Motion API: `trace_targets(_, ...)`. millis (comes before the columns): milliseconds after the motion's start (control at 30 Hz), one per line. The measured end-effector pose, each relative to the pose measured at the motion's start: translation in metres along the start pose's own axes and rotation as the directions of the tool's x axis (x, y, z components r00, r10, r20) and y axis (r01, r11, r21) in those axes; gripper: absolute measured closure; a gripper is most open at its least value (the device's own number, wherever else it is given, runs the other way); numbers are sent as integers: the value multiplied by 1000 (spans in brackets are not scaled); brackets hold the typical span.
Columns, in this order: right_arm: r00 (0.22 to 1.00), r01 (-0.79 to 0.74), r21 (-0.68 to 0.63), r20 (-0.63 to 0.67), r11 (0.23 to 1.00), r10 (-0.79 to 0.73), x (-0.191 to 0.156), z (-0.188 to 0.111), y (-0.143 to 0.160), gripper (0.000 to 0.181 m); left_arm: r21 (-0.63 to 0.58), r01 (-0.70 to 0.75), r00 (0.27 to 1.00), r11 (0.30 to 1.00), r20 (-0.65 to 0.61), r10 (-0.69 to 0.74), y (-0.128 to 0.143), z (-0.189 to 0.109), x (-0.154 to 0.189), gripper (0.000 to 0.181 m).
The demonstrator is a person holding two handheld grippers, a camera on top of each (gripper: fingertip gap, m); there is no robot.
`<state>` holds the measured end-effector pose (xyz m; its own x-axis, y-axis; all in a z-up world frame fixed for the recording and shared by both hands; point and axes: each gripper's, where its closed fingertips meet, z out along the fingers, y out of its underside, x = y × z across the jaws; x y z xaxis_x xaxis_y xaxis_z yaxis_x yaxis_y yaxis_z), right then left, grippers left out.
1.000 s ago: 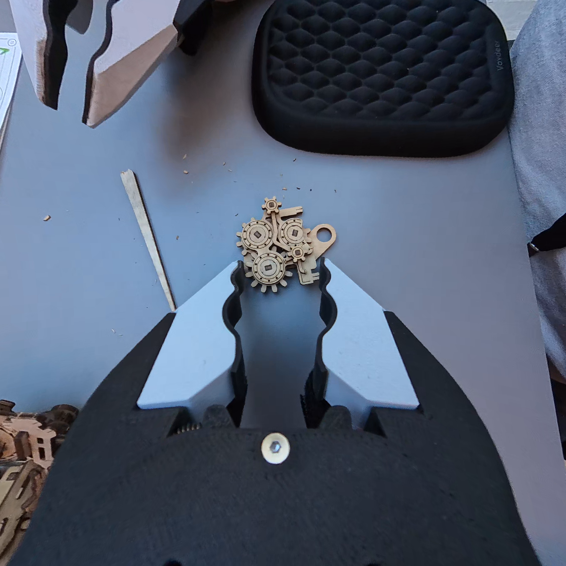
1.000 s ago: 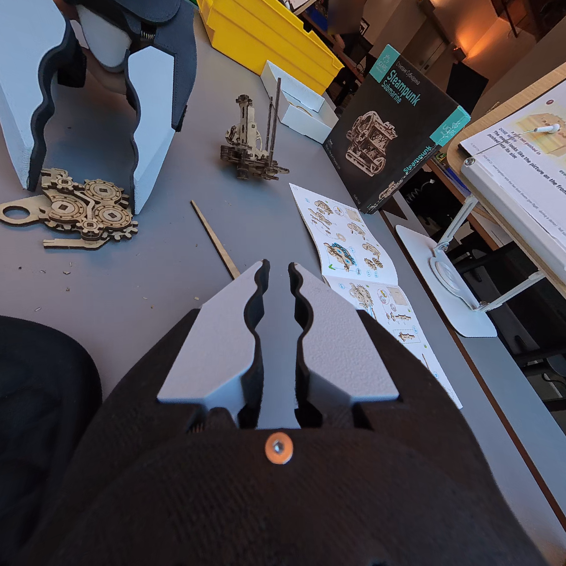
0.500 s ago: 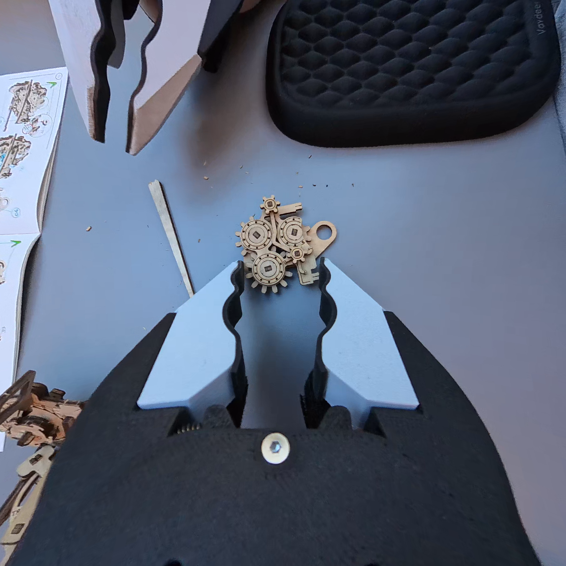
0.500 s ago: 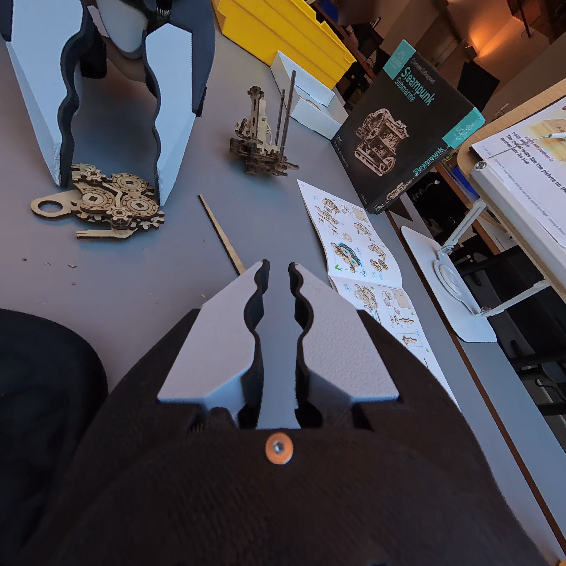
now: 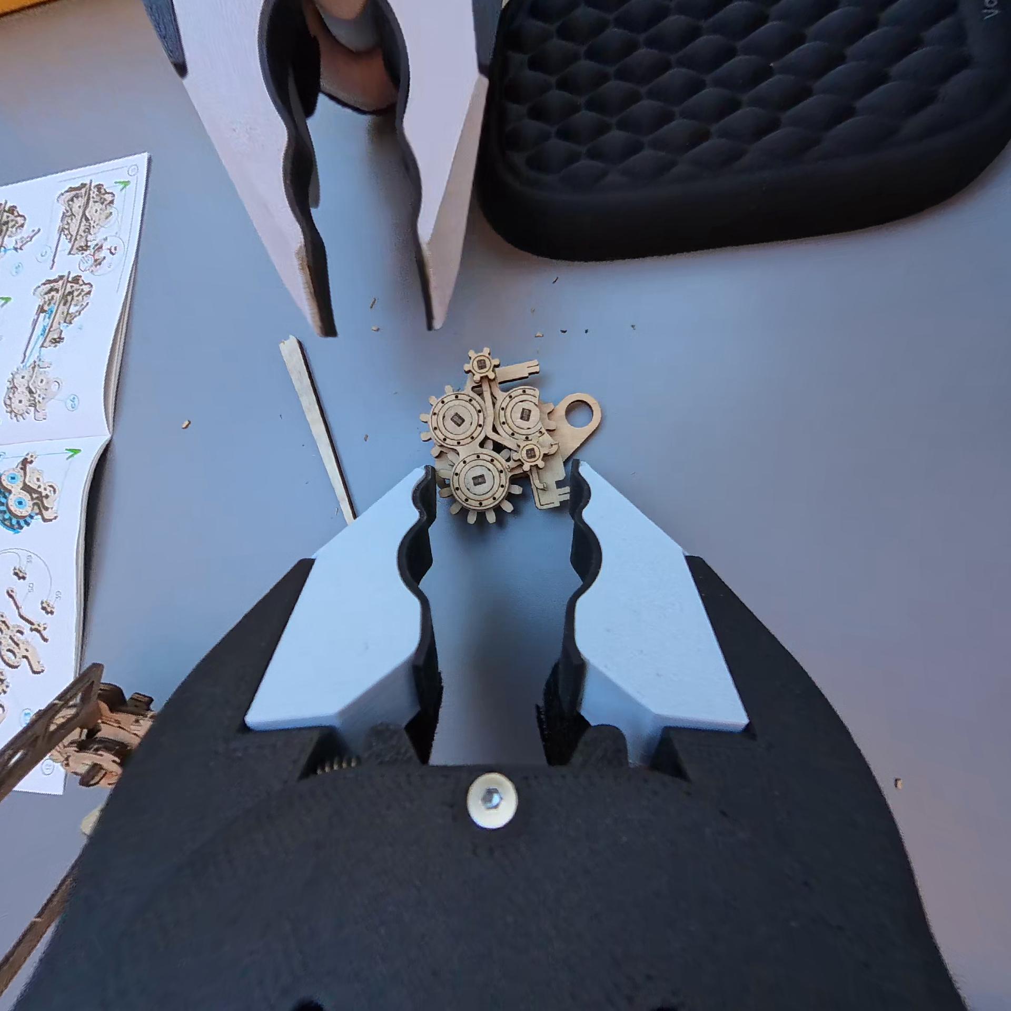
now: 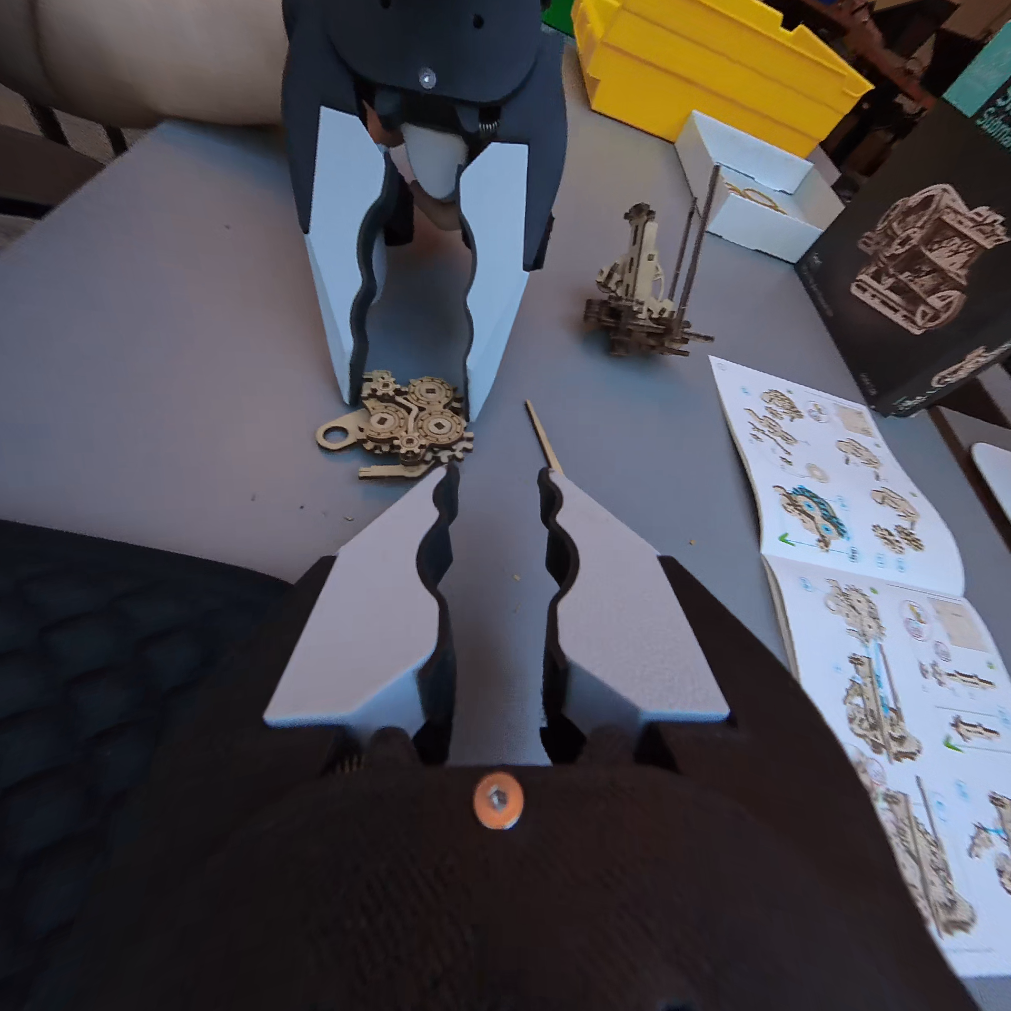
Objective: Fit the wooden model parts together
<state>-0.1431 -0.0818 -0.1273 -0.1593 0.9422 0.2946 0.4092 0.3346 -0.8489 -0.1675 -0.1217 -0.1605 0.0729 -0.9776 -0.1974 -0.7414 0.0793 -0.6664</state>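
Note:
A flat wooden gear assembly [image 5: 492,437] with a ring tab lies on the grey table [image 5: 766,492]. My left gripper [image 5: 502,475] is open, its fingertips straddling the near edge of the assembly without clamping it. My right gripper [image 6: 498,471] is open and empty, just short of the same assembly [image 6: 405,426], facing the left gripper [image 6: 413,407]. In the left wrist view the right gripper [image 5: 377,327] points down at the table just beyond the gears. A partly built wooden model [image 6: 645,306] stands off to the side; it also shows in the left wrist view [image 5: 93,733].
A thin wooden stick [image 5: 317,426] lies beside the gears. An open instruction booklet [image 6: 853,519] lies nearby, and a black honeycomb pad [image 5: 738,120] sits close to the gears. Yellow bins [image 6: 711,65], a white box [image 6: 749,191] and the dark kit box [image 6: 919,284] stand further back. The grippers' ends are close to 6 cm from one another. The thin wooden stick [image 5: 317,426] sits 5 cm or so from the ends of my right fingers.
My right gripper has swung round toward the gear assembly, come close to it, and its jaws have opened wider. The left gripper and the gears have stayed put.

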Motion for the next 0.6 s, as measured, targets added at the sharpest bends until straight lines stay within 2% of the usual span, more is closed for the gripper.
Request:
trace_targets(133, 990, -85, 48, 117, 995, 79, -15, 1, -13, 135, -5, -15, 1000, 1000, 14, 15, 0, 0, -1, 133)
trace_targets(233, 985, -96, 23, 149, 995, 91, -23, 7, -14, 121, -8, -20, 1000, 1000, 19, 20, 0, 0, -1, 133)
trace_targets(600, 990, -70, -77, 113, 995, 78, -30, 25, -7, 124, -7, -50, 998, 999, 48, 50, -3, 1, -3, 133)
